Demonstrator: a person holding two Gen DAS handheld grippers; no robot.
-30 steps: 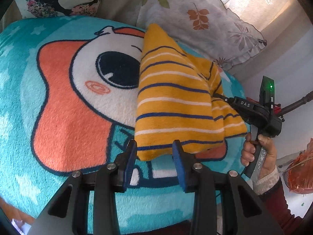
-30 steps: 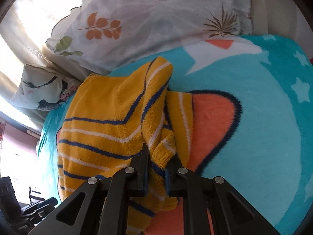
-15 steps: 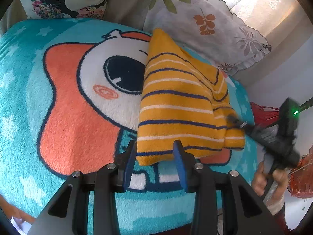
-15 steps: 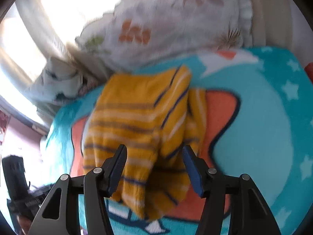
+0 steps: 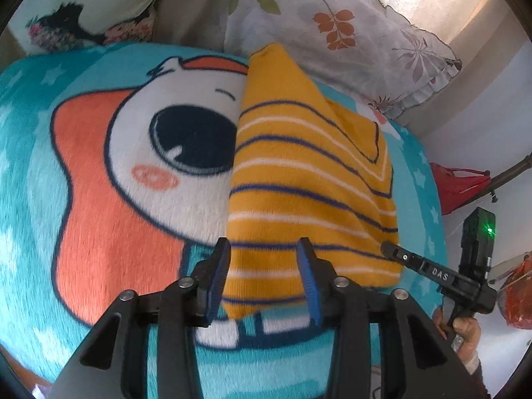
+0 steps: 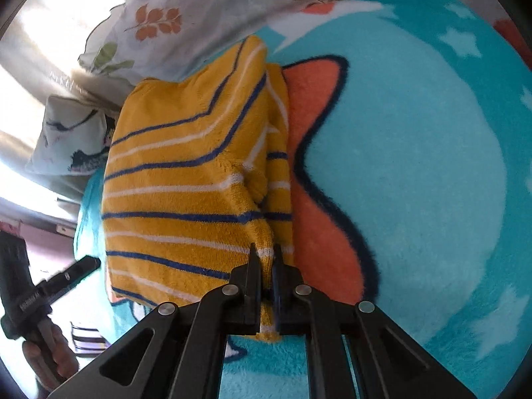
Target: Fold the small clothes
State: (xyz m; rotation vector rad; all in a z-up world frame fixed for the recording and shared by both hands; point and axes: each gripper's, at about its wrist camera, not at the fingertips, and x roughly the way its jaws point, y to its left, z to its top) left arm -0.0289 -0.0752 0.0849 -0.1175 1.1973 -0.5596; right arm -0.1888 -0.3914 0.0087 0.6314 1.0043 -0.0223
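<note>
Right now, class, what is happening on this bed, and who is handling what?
A person with a hand-held gripper in each hand is folding a small yellow striped sweater on a cartoon blanket. The right hand-held gripper has just closed and now pinches the sweater's near edge. The left hand-held gripper has just been opening; its pads straddle the near corner without pressing it. The sweater lies partly folded, with pillows behind it.

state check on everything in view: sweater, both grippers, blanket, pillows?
striped sweater: folded into a narrow stack, lying on the blanket.
left gripper: jaws apart around the sweater's near hem, just been opening.
right gripper: pinched shut on the sweater's near corner.
blanket: spread flat.
leaf-print pillow: propped behind the sweater.
</note>
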